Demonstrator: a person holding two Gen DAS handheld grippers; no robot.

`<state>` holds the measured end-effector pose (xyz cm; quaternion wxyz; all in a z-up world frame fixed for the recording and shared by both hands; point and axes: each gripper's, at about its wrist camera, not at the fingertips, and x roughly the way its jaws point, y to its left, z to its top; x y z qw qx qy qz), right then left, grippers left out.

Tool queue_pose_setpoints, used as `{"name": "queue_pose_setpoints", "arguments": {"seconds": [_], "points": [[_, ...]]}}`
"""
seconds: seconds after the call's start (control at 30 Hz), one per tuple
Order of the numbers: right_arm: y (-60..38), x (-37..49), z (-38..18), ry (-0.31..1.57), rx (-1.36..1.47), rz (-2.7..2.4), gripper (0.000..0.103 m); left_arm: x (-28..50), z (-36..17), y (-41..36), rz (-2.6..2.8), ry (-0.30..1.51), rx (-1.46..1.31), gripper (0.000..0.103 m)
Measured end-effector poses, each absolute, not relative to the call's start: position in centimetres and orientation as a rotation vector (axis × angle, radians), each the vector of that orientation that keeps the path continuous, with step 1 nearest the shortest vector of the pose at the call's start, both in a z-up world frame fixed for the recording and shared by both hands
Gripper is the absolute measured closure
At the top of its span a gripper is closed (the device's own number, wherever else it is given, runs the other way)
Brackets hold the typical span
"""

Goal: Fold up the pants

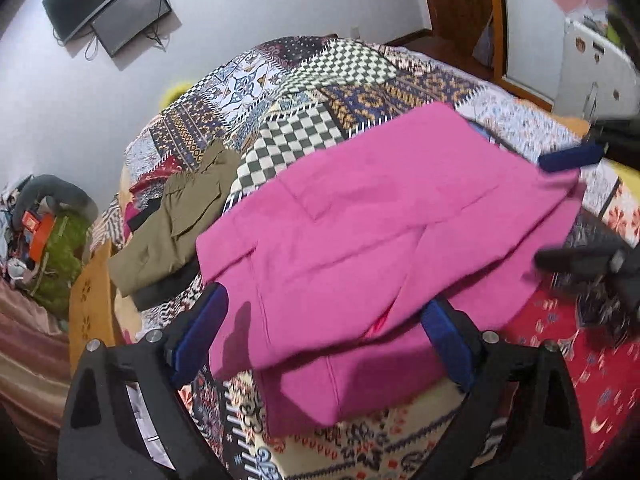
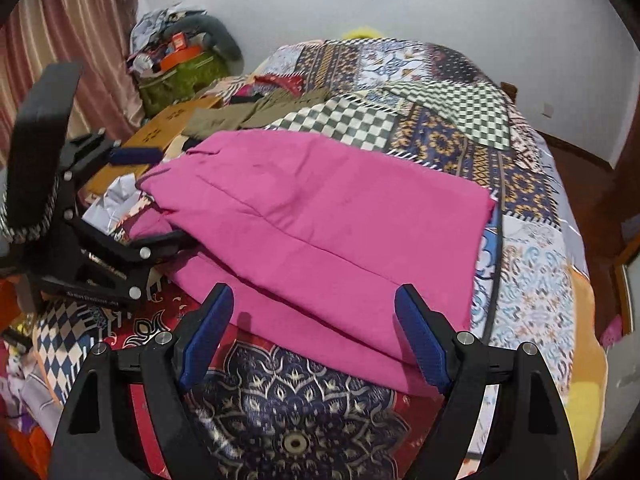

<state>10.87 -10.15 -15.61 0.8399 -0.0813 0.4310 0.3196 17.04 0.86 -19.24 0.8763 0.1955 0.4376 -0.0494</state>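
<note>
Pink pants (image 1: 360, 232) lie folded over in layers on the patterned bedspread (image 1: 304, 80); they also fill the middle of the right wrist view (image 2: 328, 224). My left gripper (image 1: 328, 316) is open, its blue pads on either side of the pants' near edge, just above the cloth and holding nothing. My right gripper (image 2: 316, 312) is open over the pants' near edge and empty. The right gripper shows blurred at the right of the left wrist view (image 1: 568, 208). The left gripper shows at the left of the right wrist view (image 2: 160, 196), open at the pants' left end.
Folded olive-khaki pants (image 1: 180, 220) lie on the bed left of the pink ones, also in the right wrist view (image 2: 256, 112). A wooden board (image 1: 90, 308) sits at the bed's edge. A clutter pile with a green bag (image 2: 180, 76) stands by the curtain (image 2: 64, 40). A TV (image 1: 108, 0) hangs on the wall.
</note>
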Motion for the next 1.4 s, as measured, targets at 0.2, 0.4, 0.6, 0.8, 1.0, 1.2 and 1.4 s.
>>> {"name": "queue_pose_setpoints", "arguments": {"seconds": [0.2, 0.4, 0.6, 0.8, 1.0, 1.2, 1.4], "points": [[-8.6, 12.4, -16.0, 0.906, -0.185, 0.724, 0.038, 18.6, -17.5, 1.9, -0.148, 0.919, 0.292, 0.009], [-8.3, 13.9, -16.1, 0.912, -0.164, 0.750, 0.093, 17.7, -18.1, 0.9, -0.175, 0.909, 0.343, 0.027], [-8.9, 12.6, -14.6, 0.813, -0.181, 0.732, 0.097, 16.6, -19.1, 0.0, -0.152, 0.919, 0.429, 0.077], [-9.3, 11.1, -14.0, 0.788, -0.218, 0.734, 0.097, 15.3, -17.5, 0.3, -0.183, 0.906, 0.352, 0.086], [-9.8, 10.1, -14.1, 0.797, -0.219, 0.734, 0.097, 14.1, -18.1, -0.3, -0.201, 0.936, 0.340, 0.086], [-10.0, 9.4, -15.3, 0.851, -0.203, 0.733, 0.096, 13.3, -18.8, 0.0, -0.202, 0.987, 0.293, 0.082], [-11.1, 8.7, -15.5, 0.924, -0.202, 0.712, 0.085, 11.8, -17.9, 1.3, -0.189, 0.988, 0.255, 0.062]]}}
